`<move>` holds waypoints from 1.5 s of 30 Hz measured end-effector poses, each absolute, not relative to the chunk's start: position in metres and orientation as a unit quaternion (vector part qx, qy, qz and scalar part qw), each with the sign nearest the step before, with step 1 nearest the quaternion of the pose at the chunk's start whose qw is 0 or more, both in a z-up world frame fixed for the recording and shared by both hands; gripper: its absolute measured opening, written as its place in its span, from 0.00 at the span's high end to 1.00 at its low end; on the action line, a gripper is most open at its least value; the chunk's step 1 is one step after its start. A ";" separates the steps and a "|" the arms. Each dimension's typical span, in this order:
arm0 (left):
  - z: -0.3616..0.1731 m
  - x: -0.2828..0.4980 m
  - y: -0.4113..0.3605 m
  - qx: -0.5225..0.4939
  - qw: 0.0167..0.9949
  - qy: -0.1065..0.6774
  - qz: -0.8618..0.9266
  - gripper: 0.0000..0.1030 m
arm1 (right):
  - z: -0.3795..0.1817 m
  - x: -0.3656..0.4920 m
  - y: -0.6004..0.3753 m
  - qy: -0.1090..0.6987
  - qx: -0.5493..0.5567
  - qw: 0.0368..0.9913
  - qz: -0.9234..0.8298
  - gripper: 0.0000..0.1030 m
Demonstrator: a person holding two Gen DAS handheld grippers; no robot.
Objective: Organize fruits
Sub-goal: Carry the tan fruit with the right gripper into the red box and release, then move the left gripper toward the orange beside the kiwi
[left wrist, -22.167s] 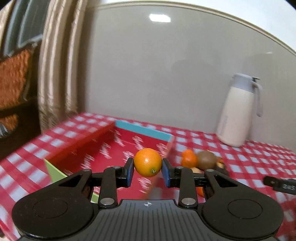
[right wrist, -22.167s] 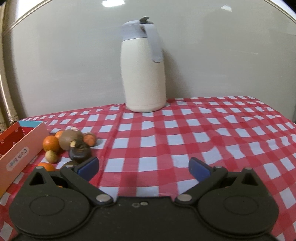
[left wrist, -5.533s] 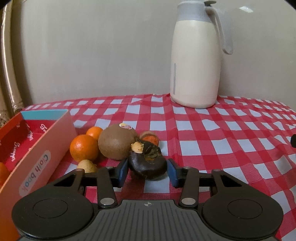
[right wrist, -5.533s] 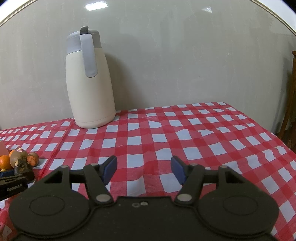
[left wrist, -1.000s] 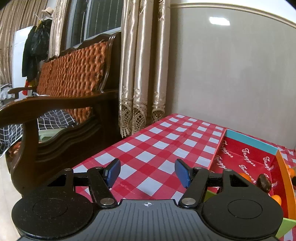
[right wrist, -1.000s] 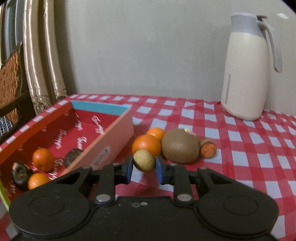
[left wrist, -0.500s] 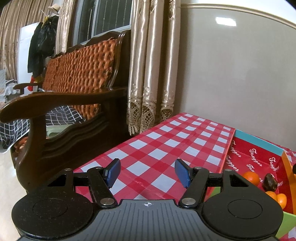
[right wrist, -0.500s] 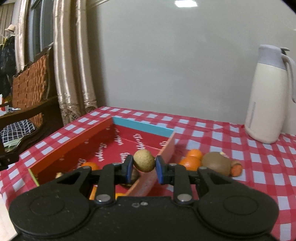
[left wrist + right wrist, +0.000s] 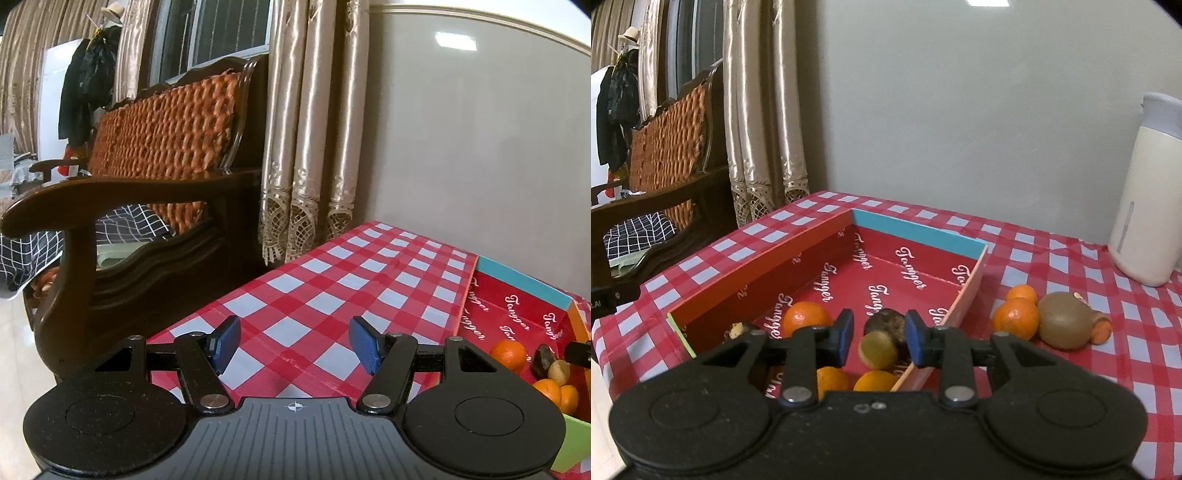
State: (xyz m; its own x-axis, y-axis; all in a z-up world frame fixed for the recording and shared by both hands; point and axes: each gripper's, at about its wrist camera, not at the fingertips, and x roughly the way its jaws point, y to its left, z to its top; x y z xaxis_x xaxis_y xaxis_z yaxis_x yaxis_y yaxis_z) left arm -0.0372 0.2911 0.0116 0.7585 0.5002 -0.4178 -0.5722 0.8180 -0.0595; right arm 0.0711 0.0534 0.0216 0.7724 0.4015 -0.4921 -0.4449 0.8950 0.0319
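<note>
Right tongs (image 9: 879,338) opening over the red box (image 9: 798,242); small tan fruit (image 9: 878,350), clamped half a second ago, now loose between the pads, dropping beside the dark fruit (image 9: 886,322) inside. One more piece boxed (oranges (image 9: 1015,323) and kiwi (image 9: 1065,319) left on the surface (image 9: 1126,354)). Left tongs (image 9: 293,345) half open, empty, parked off to the side. Near corner of the box hidden behind the right tongs; whether the fruit has landed unclear.

Fruit split between box (image 9: 812,242) and tablecloth (image 9: 1071,266)
Several fruits lay inside the box; to its right sat two oranges (image 9: 1015,319), a kiwi (image 9: 1065,320) beside them, and a jug (image 9: 1148,206) stood behind.
</note>
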 end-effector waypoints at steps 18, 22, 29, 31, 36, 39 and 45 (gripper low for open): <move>0.023 -0.012 0.224 -0.066 0.953 0.176 0.236 0.06 | 0.028 0.074 -0.032 0.213 -0.011 0.969 0.128 0.24; 0.023 0.000 0.194 -0.054 0.962 0.173 0.205 0.06 | 0.026 0.082 -0.079 0.224 0.026 0.971 0.082 0.24; 0.030 0.013 0.136 -0.034 0.977 0.153 0.147 0.06 | 0.026 0.076 -0.123 0.211 0.038 0.976 0.046 0.24; 0.031 0.015 0.122 -0.029 0.979 0.151 0.132 0.06 | 0.026 0.076 -0.131 0.211 0.038 0.976 0.041 0.24; 0.032 0.023 0.088 -0.011 0.983 0.154 0.096 0.06 | 0.025 0.072 -0.149 0.211 0.042 0.976 0.029 0.24; 0.032 0.028 0.070 0.004 0.985 0.154 0.075 0.06 | 0.025 0.071 -0.158 0.211 0.044 0.976 0.024 0.24; 0.032 0.041 0.038 0.005 0.988 0.152 0.038 0.06 | 0.023 0.072 -0.177 0.211 0.047 0.976 0.005 0.24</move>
State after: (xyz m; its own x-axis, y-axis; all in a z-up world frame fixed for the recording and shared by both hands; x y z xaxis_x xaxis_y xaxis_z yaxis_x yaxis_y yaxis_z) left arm 0.0405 0.0381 0.0316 0.9508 0.0773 -0.3001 -0.0739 0.9970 0.0225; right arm 0.0718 -0.1773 0.0228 0.9106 0.0298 -0.4123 0.0098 0.9956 0.0936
